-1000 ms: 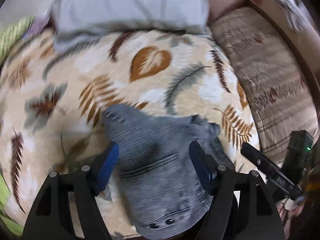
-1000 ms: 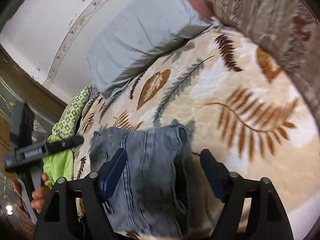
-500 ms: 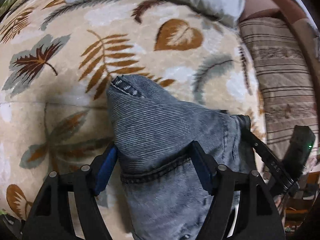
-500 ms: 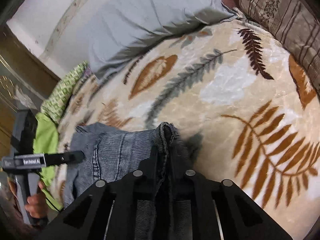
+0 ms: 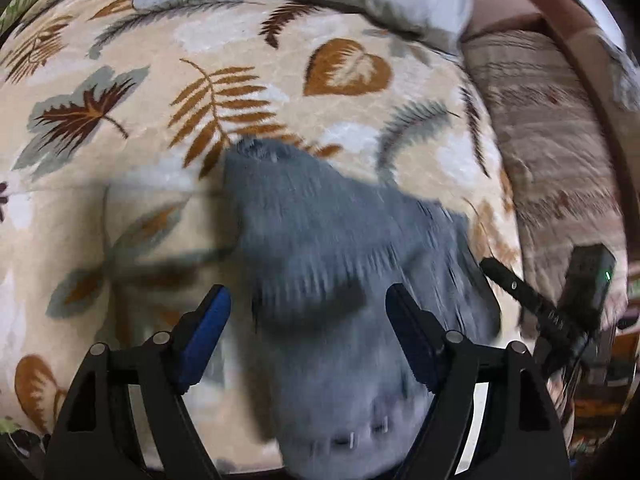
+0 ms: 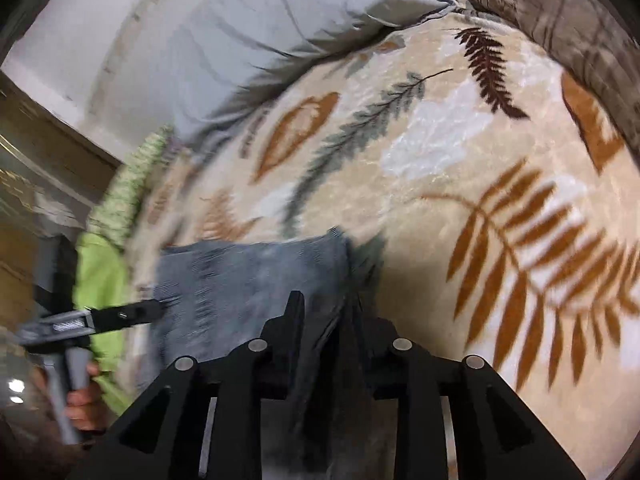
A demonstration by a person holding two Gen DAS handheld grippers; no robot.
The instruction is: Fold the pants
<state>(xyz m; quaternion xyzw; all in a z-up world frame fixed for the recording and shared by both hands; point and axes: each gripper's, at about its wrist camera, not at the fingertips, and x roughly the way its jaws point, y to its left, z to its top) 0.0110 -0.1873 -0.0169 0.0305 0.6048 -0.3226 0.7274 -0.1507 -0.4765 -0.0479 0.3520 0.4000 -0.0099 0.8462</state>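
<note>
Denim pants (image 5: 344, 280) are lying bunched on the leaf-print blanket (image 5: 160, 80), the right gripper (image 6: 326, 312) now pinching their right edge (spread a second ago) while the left gripper (image 5: 308, 308) is staying spread over them, readying a fold.

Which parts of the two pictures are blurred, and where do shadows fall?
Left wrist view: the pants are smeared by motion, while the blanket stays fairly sharp. Right wrist view: blur is strongest toward the left edge; a dark shadow lies beside the pants, just ahead of the right gripper.
</note>
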